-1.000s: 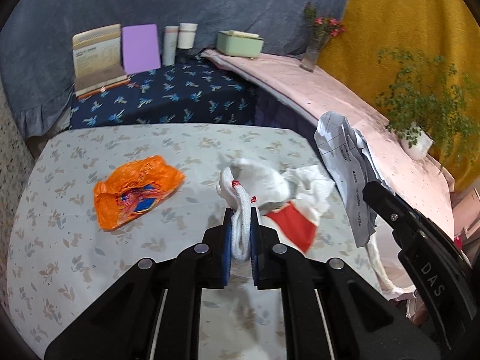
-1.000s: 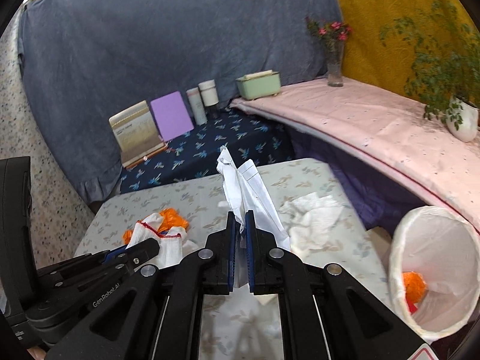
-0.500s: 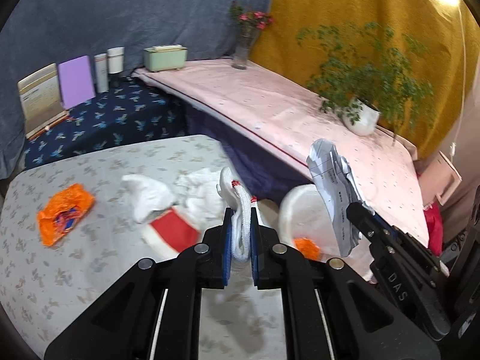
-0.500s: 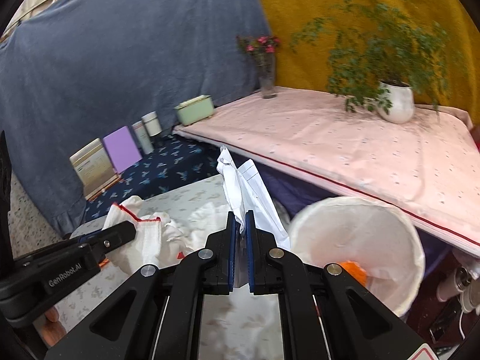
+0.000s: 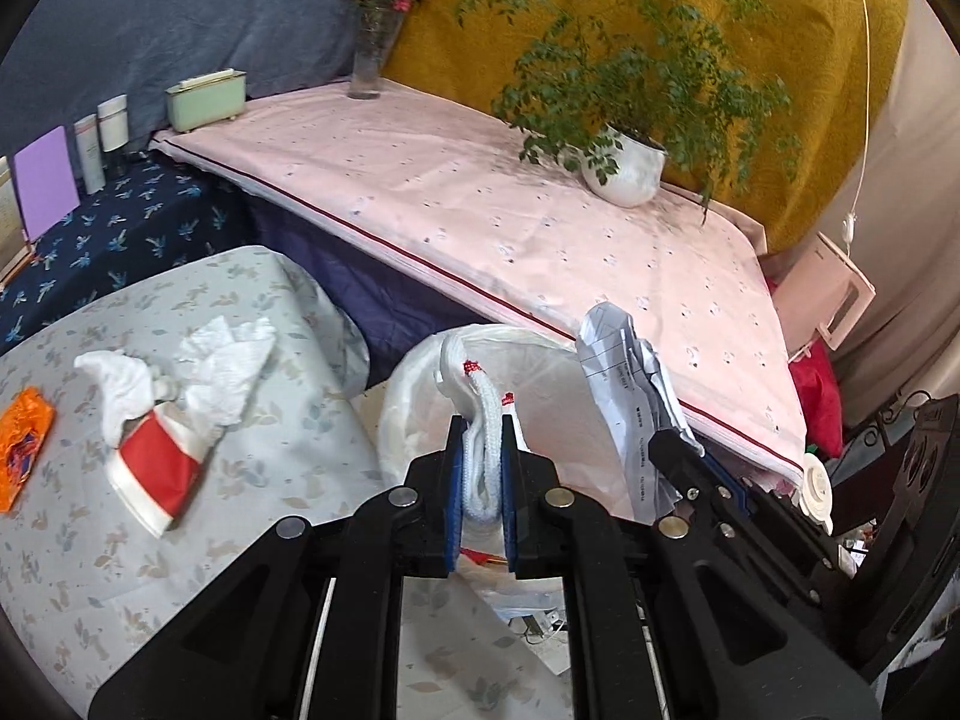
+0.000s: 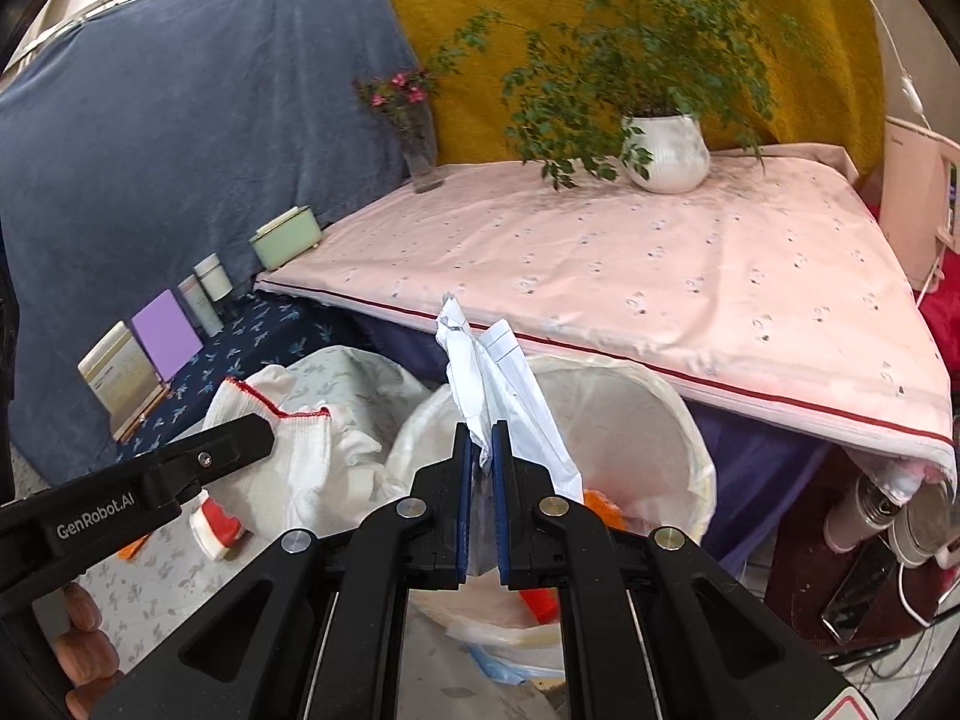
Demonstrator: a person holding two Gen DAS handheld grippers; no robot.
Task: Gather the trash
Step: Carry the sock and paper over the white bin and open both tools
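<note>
Right gripper (image 6: 479, 468) front and centre, jaws clamped on a crumpled white paper (image 6: 498, 384) that sticks up between the blue pads (image 6: 462, 492). Just behind the paper sits the white-lined trash bin (image 6: 660, 414), mouth open, something orange (image 6: 600, 507) lying inside. Over on the left, the left gripper (image 6: 240, 438) reaches in, pinching a white glove with red trim (image 6: 300, 456). Beyond, the pink-covered table (image 6: 630, 276) carries a potted plant (image 6: 663, 150) and a vase of flowers (image 6: 414, 132)
</note>
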